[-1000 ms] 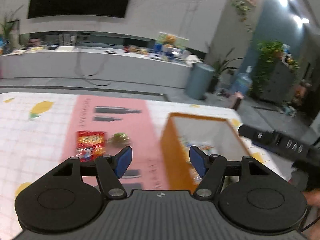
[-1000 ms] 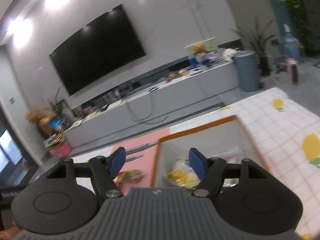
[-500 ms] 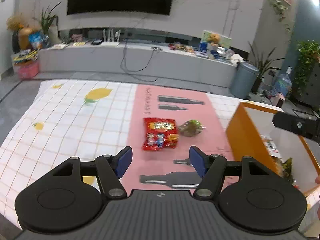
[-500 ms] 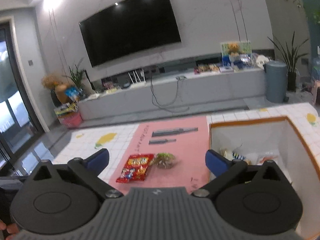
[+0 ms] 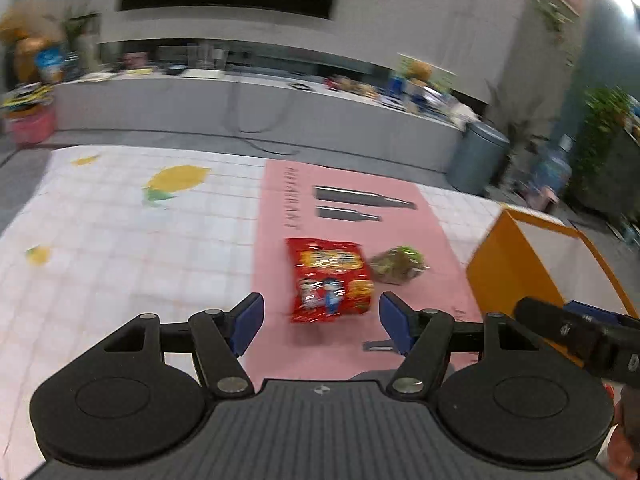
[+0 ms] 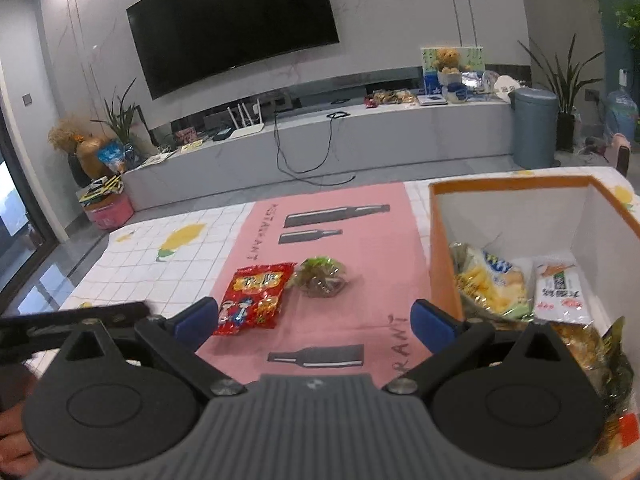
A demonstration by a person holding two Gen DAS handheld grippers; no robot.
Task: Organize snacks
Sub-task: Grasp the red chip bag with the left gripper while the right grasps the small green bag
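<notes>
Red snack bag point(image 5: 329, 280) lined up between the spread fingers of my left gripper point(image 5: 320, 322); neither gripper is holding anything.

Both loose items lie flat on the pink mat point(image 6: 376, 248): the red bag, and the clear-wrapped green snack point(image 6: 322, 276) just beside it on the box side, the two touching or nearly so. I judge that the left gripper, with its jaws apart and above the mat, is placed for a pick of the red bag, which sits just ahead of its fingertips. My right gripper point(image 6: 316, 320) has its jaws wide apart and hovers near the orange box point(image 6: 442, 264), apparently free for the green snack. The box stands on the checked tablecloth point(image 6: 144, 268) beside the mat, white inside, and holds a yellow chip bag point(image 6: 490, 280), a white packet point(image 6: 560, 292) and further wrappers that are partly hidden.
</notes>
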